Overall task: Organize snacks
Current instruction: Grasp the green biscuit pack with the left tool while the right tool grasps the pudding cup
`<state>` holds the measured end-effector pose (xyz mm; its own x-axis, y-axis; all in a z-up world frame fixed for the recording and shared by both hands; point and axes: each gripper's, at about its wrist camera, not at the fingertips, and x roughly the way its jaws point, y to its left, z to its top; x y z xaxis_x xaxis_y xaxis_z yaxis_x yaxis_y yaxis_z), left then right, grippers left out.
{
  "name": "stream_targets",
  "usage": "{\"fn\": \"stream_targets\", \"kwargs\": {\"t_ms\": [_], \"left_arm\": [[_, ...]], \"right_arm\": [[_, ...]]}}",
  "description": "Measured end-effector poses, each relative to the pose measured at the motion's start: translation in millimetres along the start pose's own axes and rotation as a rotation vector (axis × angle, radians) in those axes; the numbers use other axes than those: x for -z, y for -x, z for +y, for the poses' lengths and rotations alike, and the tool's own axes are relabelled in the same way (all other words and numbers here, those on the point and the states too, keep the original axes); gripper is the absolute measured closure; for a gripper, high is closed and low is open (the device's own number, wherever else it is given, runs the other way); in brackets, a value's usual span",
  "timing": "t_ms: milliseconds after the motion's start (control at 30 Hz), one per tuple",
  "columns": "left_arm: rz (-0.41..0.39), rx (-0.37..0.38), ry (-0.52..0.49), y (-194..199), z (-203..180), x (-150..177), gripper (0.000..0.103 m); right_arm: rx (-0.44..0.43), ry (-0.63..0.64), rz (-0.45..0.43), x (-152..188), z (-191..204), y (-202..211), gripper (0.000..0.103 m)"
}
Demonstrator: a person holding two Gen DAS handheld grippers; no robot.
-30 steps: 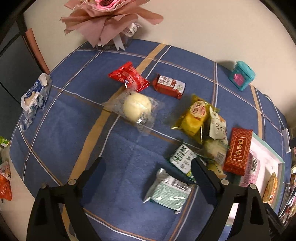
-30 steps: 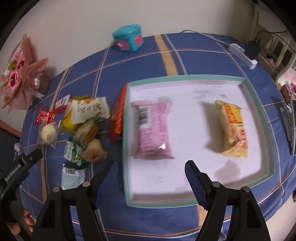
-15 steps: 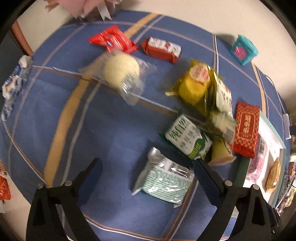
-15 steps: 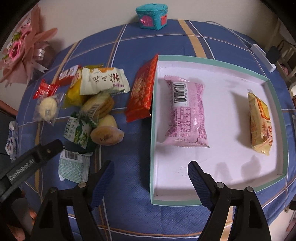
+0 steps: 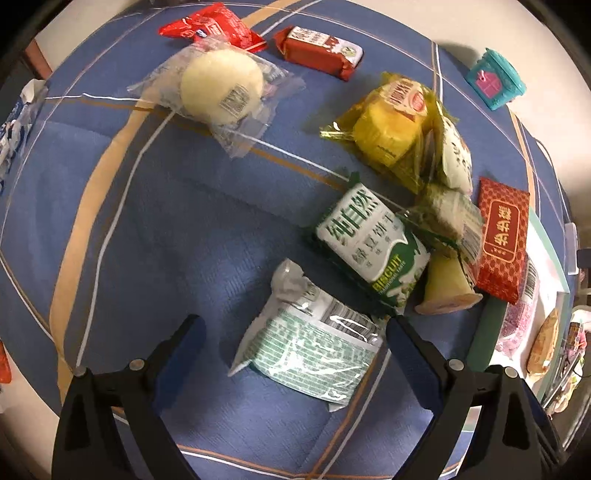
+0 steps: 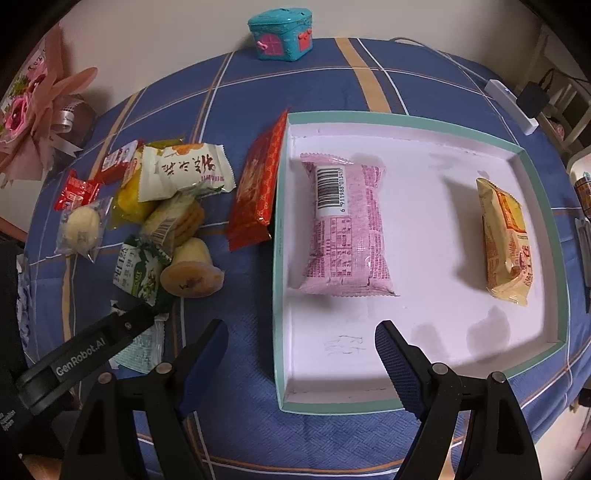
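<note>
My left gripper [image 5: 295, 328] is open, its fingers straddling a pale green striped snack packet [image 5: 310, 350] on the blue cloth. A green biscuit pack [image 5: 369, 243], a yellow cake pack [image 5: 388, 122] and a red pack [image 5: 502, 236] lie just beyond it. My right gripper [image 6: 301, 332] is open and empty over the near left edge of the white tray [image 6: 369, 406]. The tray holds a pink packet [image 6: 345, 225] and a yellow packet [image 6: 506, 240]. The left gripper's arm [image 6: 85, 354] shows in the right wrist view, over the striped packet [image 6: 144, 347].
A wrapped white bun [image 5: 221, 88], two red wrapped snacks [image 5: 317, 51] and a teal house-shaped box [image 6: 280, 35] lie farther back. A pink bouquet [image 6: 33, 110] stands at the back left. A white power strip [image 6: 511, 101] lies at the table's right edge.
My left gripper has moved forward and down until its fingers flank the striped packet. My right gripper has shifted left toward the tray's left edge. Both stay open.
</note>
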<state>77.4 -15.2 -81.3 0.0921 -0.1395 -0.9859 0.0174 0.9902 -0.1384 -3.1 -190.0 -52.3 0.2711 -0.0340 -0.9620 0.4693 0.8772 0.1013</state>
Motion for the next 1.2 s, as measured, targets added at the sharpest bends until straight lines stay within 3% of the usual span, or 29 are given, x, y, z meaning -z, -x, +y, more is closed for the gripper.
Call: {"fn": "stream_targets", "kwargs": {"t_ms": [100, 233, 400, 567, 733, 900, 1200], "left_arm": [[0.018, 0.019, -0.021, -3.1, -5.3, 5.7, 0.005], [0.029, -0.008, -0.066, -7.5, -17.0, 12.2, 0.005], [-0.011, -0.039, -0.055, -1.3, -20.9, 12.5, 0.007], [-0.054, -0.019, -0.026, 10.7, -15.6, 12.3, 0.036], [-0.067, -0.016, -0.023, 11.5, -17.7, 13.9, 0.039], [-0.082, -0.018, 0.035, 18.5, 3.3, -0.1, 0.039], [-0.089, -0.018, 0.105, 22.8, 31.3, -9.6, 0.039]], "right_arm": [[0.000, -0.008, -0.003, -1.1, -1.5, 1.1, 0.019], [0.003, -0.032, -0.005, -2.8, -6.4, 2.2, 0.019], [-0.005, -0.051, -0.019, -5.2, -12.3, 6.1, 0.019], [-0.057, -0.034, -0.063, -12.3, -7.0, 16.3, 0.019], [-0.106, 0.001, -0.115, -18.1, 6.8, 26.9, 0.019], [-0.133, 0.070, -0.121, -18.0, 30.6, 23.3, 0.019], [-0.139, 0.129, -0.074, -22.3, 55.2, -7.2, 0.035]]}}
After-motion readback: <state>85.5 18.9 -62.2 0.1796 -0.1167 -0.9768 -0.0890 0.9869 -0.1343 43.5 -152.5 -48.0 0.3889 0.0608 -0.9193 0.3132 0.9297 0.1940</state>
